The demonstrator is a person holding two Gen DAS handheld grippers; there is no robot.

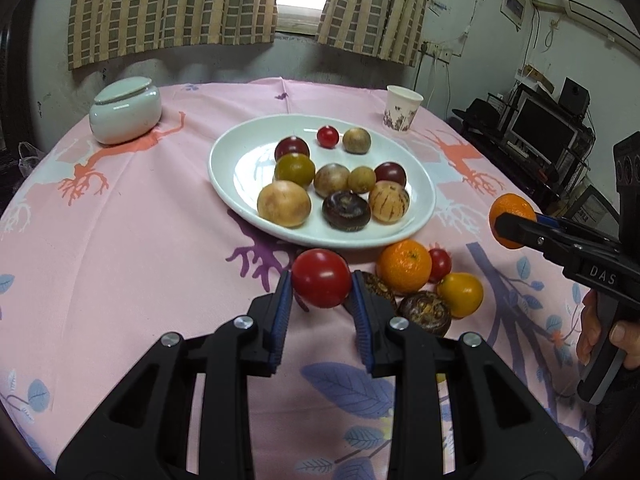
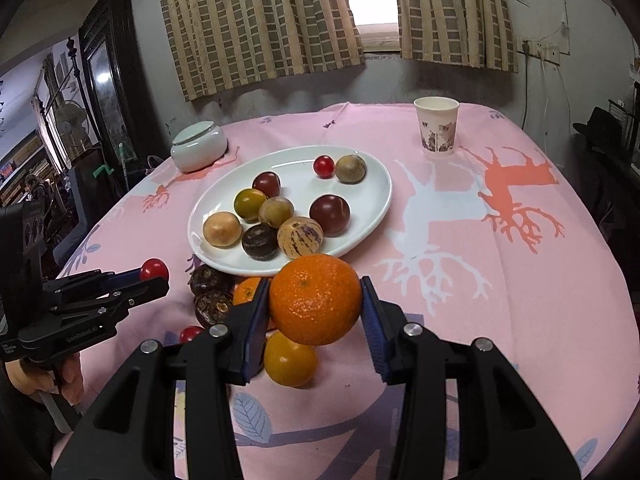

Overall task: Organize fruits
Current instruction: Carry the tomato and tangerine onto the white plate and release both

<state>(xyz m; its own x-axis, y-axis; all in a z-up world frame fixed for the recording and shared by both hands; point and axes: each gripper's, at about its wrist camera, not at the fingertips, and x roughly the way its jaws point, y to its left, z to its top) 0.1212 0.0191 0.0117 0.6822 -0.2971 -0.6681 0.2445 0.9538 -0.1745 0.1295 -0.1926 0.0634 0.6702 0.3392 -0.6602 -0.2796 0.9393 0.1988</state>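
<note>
We hold 1 fruit in each gripper. The left gripper [image 1: 322, 284] is closed on a red tomato [image 1: 321, 278], its blue pads pressing the 2 sides of the fruit, and the tomato hangs above the pink cloth of the worktop [image 1: 132, 240], just in front of the white plate [image 1: 232, 168]. The right gripper [image 2: 315, 300] is closed on an orange [image 2: 315, 299] in the same way, at its widest part, also lifted near the front rim of the plate.

The plate already carries about 10 small fruits. Some fruits are not yet organized: a second orange [image 1: 405, 266], a yellow tomato [image 1: 460, 294], a small red tomato [image 1: 439, 265] and 2 dark brown fruits [image 1: 425, 312] lie together on the cloth beside the plate.

We judge the tomato to be light, smooth and soft, so a strong squeeze can break its skin and a weak one can let it slip. The orange looks a little heavier and its rough peel gives better hold. Both are round and may roll on the plate, so we should put them down low, in the free left part.
</note>
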